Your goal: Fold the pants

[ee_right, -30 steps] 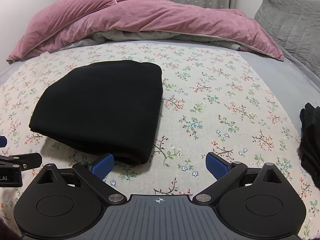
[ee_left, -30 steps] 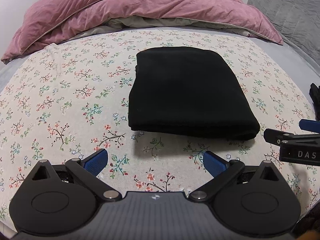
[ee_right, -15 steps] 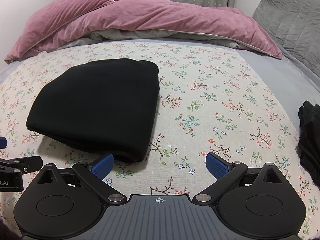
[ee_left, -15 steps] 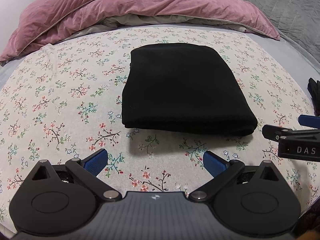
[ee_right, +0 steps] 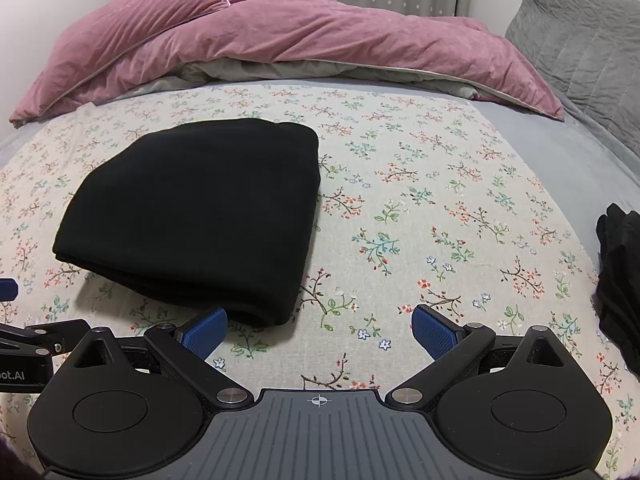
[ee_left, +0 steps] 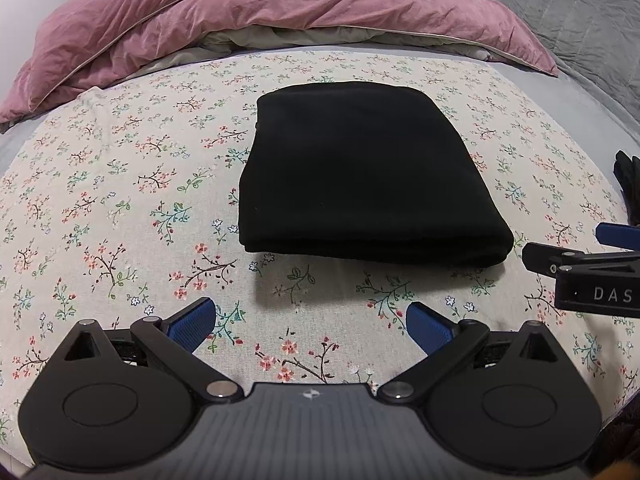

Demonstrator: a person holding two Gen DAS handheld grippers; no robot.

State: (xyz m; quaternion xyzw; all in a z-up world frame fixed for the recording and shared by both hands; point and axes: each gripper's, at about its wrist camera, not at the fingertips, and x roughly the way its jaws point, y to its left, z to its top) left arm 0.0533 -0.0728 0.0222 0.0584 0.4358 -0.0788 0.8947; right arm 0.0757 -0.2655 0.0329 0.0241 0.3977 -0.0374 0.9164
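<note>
The black pants (ee_left: 360, 172) lie folded into a thick rectangle on the floral sheet (ee_left: 120, 200); in the right wrist view the pants (ee_right: 200, 208) sit left of centre. My left gripper (ee_left: 310, 322) is open, hovering short of the near edge of the pants with nothing between its blue pads. My right gripper (ee_right: 320, 330) is open too, its left pad close to the near right corner of the pants. Each gripper shows at the edge of the other's view: the right gripper (ee_left: 576, 252) at the right edge, the left gripper (ee_right: 24, 320) at the left edge.
A pink duvet (ee_left: 280, 12) is bunched along the far side of the bed. A grey quilted pillow (ee_right: 580, 40) lies at the far right. Another dark garment (ee_right: 620, 272) is heaped at the bed's right edge. Bare floral sheet (ee_right: 440, 200) lies right of the pants.
Both grippers have drawn back and risen slightly from the folded pants, which now sit a little farther off. The pants themselves have not moved.
</note>
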